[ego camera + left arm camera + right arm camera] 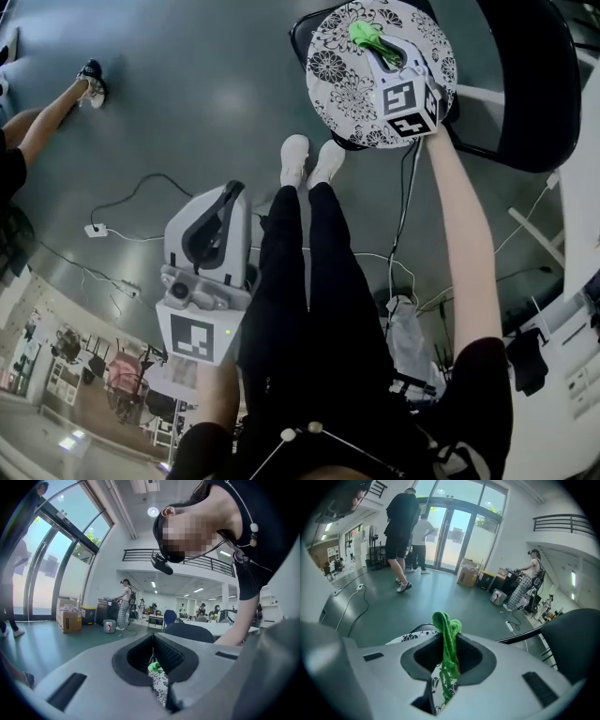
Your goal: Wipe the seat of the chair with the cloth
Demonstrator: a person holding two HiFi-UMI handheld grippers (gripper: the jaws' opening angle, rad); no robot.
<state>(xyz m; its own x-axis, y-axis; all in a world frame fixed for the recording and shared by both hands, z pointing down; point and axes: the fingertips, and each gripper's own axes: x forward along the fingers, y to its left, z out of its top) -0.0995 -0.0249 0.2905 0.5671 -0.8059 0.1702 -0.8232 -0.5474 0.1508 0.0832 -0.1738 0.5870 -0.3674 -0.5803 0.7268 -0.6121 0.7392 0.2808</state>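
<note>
Looking first at the biggest thing, the black chair (534, 84) stands on the grey floor (206, 84) in front of your feet. Its round seat (342, 84), with a black and white flower pattern, lies under your stretched right arm.

Your right claw (380, 44) is over the far part of that seat and is closed on the green cloth (362, 33). In the right gripper view the cloth (447, 632) is pinched as a narrow bunch, with one loop above the jaws and a thin tail below. I cannot tell if it touches the seat.

Your left claw (214, 225) hangs low beside your left leg, well apart from the chair. Its jaws are together and hold nothing.

I think the risks come from this grip. Such a thin bunch may wipe only a stripe, or slip out when you drag it. The hard claw itself may also scrape the seat. Nothing steadies the chair, so a strong push may move it.
</note>
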